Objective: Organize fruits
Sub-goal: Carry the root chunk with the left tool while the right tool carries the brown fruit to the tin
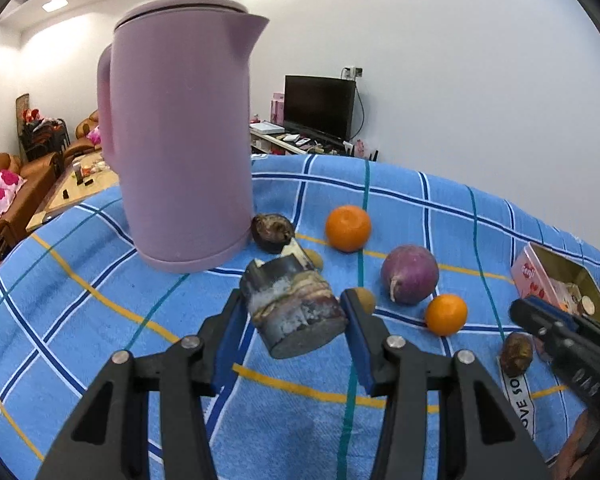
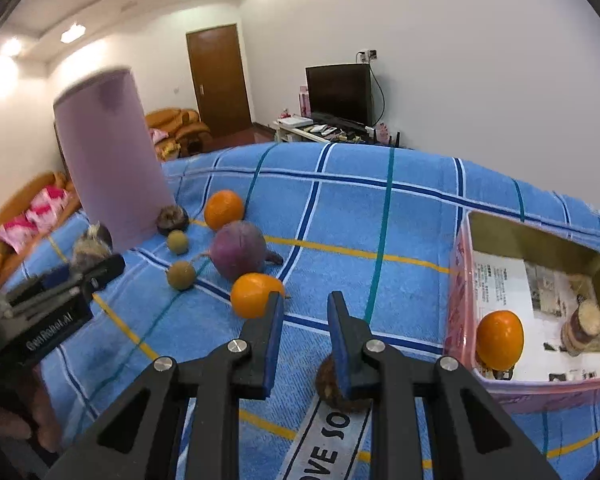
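My left gripper (image 1: 296, 300) is shut on a dark cut sugarcane piece (image 1: 296, 308) and holds it above the blue checked cloth (image 1: 100, 320). It also shows in the right wrist view (image 2: 88, 264). My right gripper (image 2: 302, 300) is open and empty, just right of an orange (image 2: 254, 294); a brown water chestnut (image 2: 332, 388) lies under its right finger. On the cloth lie another orange (image 1: 348, 228), a purple round fruit (image 1: 410, 274), two small brown fruits (image 2: 180, 275) and a dark chestnut (image 1: 272, 232). The pink tin (image 2: 464, 312) holds an orange (image 2: 500, 340) and a sugarcane piece (image 2: 584, 326).
A tall lilac kettle (image 1: 180, 140) stands on the cloth at the back left, close to the dark chestnut. Beyond the table are brown sofas (image 1: 4, 184), a television (image 2: 340, 92) and a door (image 2: 218, 80).
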The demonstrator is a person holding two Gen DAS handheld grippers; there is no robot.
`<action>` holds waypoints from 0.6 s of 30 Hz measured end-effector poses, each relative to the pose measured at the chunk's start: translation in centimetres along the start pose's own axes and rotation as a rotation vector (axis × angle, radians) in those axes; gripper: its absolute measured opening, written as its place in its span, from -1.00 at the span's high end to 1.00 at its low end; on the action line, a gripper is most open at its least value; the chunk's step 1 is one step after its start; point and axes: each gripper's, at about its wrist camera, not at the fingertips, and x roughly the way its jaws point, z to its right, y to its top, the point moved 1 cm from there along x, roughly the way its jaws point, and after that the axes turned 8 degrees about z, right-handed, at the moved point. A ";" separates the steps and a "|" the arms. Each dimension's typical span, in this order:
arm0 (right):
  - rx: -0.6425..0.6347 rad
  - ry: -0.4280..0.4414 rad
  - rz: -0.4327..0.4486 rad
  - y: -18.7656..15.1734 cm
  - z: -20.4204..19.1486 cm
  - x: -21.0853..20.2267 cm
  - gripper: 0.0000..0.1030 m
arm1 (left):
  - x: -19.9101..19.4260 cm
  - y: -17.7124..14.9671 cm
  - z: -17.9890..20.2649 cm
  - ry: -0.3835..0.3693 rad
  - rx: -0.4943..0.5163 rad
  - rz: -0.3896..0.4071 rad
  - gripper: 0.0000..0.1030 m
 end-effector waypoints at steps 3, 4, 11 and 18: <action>0.088 0.056 -0.016 0.2 1.9 -0.5 0.38 | -0.3 0.0 -0.6 0.010 -0.030 0.009 0.03; 0.100 0.057 -0.021 0.2 2.3 -0.5 0.23 | -0.5 0.2 -0.9 0.011 -0.044 0.019 0.03; 0.132 0.063 -0.028 0.4 3.5 -0.8 0.08 | -1.4 1.0 -3.3 -0.070 -0.196 0.067 0.03; -0.066 -0.028 -0.142 -1.2 0.1 1.8 0.08 | -0.4 0.8 -5.1 -0.073 -0.284 0.022 0.03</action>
